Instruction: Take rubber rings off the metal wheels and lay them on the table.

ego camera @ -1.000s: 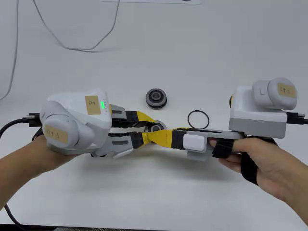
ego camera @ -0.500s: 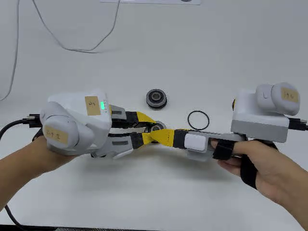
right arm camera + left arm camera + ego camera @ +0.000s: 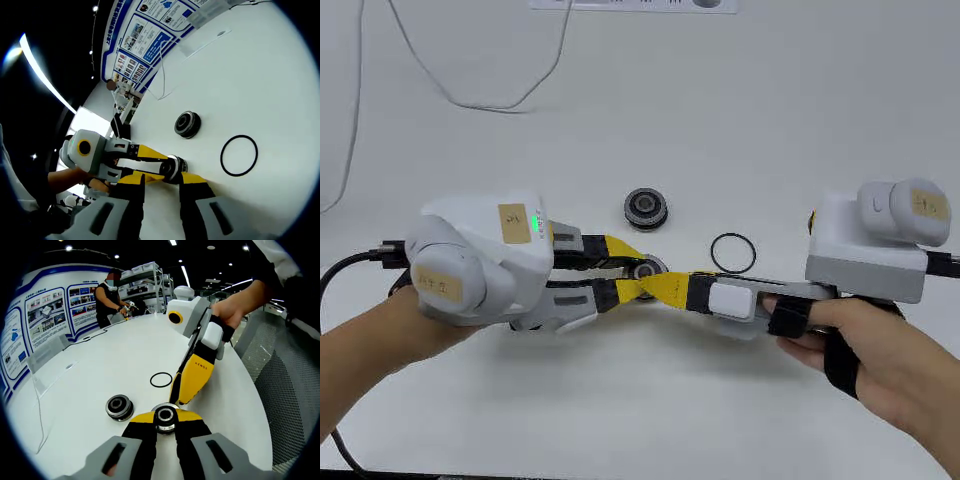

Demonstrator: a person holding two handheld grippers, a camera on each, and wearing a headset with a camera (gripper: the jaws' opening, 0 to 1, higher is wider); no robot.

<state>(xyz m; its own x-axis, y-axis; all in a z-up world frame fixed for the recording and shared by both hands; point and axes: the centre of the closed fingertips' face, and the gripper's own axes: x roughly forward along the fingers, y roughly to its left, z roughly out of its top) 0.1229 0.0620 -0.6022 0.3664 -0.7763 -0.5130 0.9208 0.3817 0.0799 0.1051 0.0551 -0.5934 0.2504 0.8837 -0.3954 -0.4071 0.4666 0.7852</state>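
Observation:
A small metal wheel with a black rubber ring sits between the yellow jaws of my left gripper, which is shut on it. The same wheel is centred low in the left gripper view. My right gripper comes in from the right, and its yellow jaws press on the wheel's rim where the rubber ring runs. A second wheel with its ring on lies flat on the white table just behind. One loose rubber ring lies to the right of it.
A grey cable loops across the table's far left. In the left gripper view a person stands at the far end of the long table, with shelves behind.
My right gripper has drawn slightly to the right and down, so more of the held wheel shows. The left gripper, the second wheel and the loose ring have stayed put.

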